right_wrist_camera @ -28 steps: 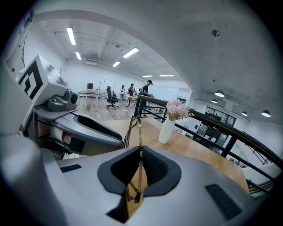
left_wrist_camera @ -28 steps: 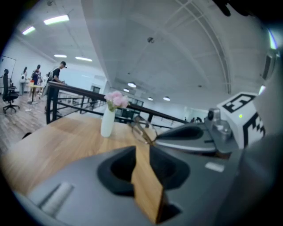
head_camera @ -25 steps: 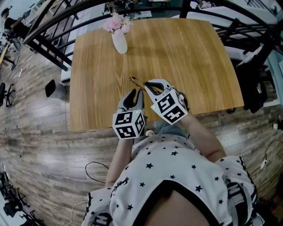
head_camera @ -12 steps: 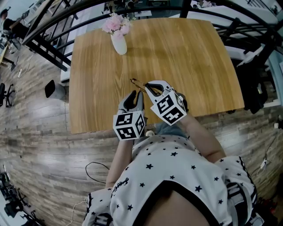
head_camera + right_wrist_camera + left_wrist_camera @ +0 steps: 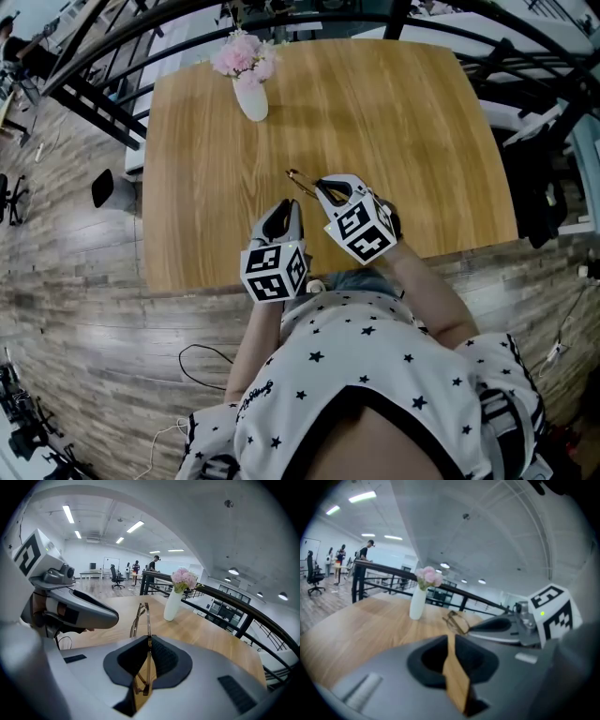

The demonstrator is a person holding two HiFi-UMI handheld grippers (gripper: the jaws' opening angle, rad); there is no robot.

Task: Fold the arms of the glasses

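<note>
Both jaws of the right gripper (image 5: 149, 641) are closed on the glasses (image 5: 140, 616). The thin gold frame runs edge-on between the dark pads and sticks out in front of them, over the wooden table (image 5: 394, 112). From the head view the glasses show as a small gold shape just past that gripper's tip, near the middle of the table's near half; whether they touch the wood cannot be told. The left gripper (image 5: 451, 641) sits just beside the right one, a little nearer the table's front edge, its jaws drawn together with only a narrow sliver of tabletop showing between them and nothing held. Its tip points toward the glasses without touching them. A white vase (image 5: 251, 96) with pink flowers (image 5: 240, 52) stands upright near the far left corner, well apart from both grippers. The person's star-printed shirt (image 5: 366, 356) fills the bottom of the head view
</note>
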